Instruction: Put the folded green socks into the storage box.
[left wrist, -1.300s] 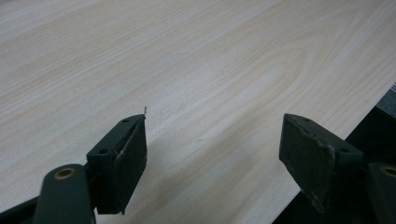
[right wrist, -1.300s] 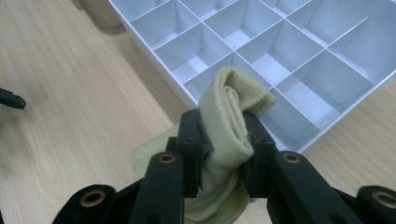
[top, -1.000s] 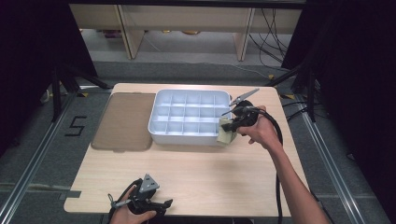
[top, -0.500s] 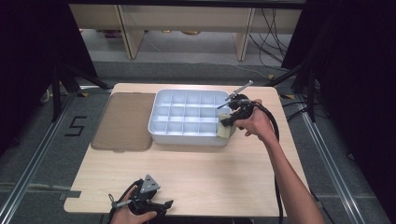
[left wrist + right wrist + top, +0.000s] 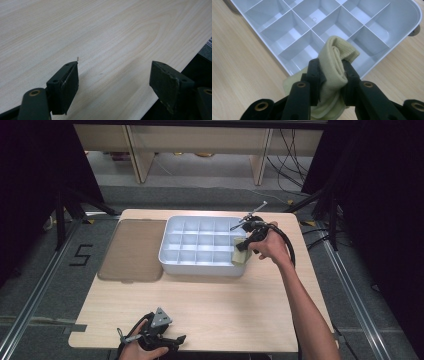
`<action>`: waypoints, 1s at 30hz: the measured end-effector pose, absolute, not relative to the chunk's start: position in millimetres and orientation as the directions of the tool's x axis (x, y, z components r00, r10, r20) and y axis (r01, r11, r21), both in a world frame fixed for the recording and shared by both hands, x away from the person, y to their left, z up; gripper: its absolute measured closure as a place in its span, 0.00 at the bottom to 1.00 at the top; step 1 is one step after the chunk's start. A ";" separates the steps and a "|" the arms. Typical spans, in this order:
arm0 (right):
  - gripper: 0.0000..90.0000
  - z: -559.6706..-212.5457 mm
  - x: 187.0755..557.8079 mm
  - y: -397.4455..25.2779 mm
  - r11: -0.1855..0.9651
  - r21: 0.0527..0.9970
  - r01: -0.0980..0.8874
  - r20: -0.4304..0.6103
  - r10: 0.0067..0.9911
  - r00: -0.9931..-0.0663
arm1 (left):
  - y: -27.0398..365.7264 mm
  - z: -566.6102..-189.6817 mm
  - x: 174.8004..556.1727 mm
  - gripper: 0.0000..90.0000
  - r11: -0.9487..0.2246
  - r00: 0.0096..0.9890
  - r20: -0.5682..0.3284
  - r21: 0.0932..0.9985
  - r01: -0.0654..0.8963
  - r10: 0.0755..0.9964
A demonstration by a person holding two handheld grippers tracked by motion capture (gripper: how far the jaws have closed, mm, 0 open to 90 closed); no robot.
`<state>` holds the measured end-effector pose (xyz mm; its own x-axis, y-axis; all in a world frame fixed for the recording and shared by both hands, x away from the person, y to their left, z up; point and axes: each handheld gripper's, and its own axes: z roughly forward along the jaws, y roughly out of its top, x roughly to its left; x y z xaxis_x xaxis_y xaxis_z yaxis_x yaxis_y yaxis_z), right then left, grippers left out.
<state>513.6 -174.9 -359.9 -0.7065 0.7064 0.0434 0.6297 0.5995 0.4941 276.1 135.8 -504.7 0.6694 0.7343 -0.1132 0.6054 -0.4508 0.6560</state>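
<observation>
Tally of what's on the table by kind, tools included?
Divided white tray: 1
Brown flat lid beside the tray: 1
Rolled cream cloth, clamped in the right tool over the tray's corner: 1
Tools: 2, counting the left tool, open at the table's near edge
Total: 5

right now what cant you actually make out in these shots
- Lower part of the cream cloth: in the right gripper view, the right tongs cover it.
- Tray compartment under the cloth: high view, too small to tell.
- Left tongs: high view, cut by the bottom edge.
- Brown mat material: unclear.
</observation>
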 end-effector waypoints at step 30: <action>0.81 -382.4 534.3 -154.4 0.648 0.386 0.656 -0.041 0.723 -0.690 | 132.4 -504.5 274.0 0.26 -0.479 0.691 -0.093 0.654 0.585 0.717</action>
